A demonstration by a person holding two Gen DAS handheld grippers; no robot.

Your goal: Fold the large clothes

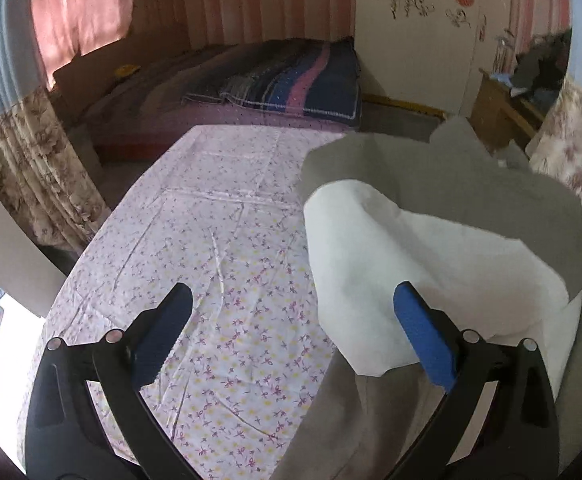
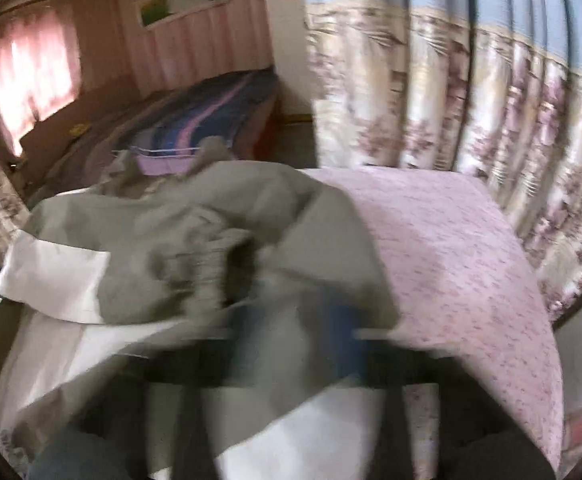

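1. The left gripper [image 1: 293, 332] has its jaws spread wide with nothing between them. Its blue right pad stands in front of the white lining of the garment [image 1: 443, 184], and I cannot tell whether it touches. The left pad hangs over bare floral sheet [image 1: 211, 240].
2. The right gripper [image 2: 291, 332] is smeared by blur. Two blue pads show apart, with pale and grey cloth across the gap. Whether they press on that cloth I cannot tell from this view.
3. The garment is grey outside and white inside. It lies bunched and partly turned over on the right part of the sheet-covered bed. One flap is raised in the left view, and its crumpled mass fills the middle of the right view.
4. Judged from this, the step in hand is getting hold of the garment to spread or turn it. No tidy fold is yet visible.
5. The next move likely calls for the left jaws to shift right onto an edge of the lining and close there. The right jaws should take a matching edge so the cloth can be drawn flat.
6. Beyond the sheet lie a second bed with a striped blanket [image 1: 291, 76] and floral curtains [image 2: 471, 112].
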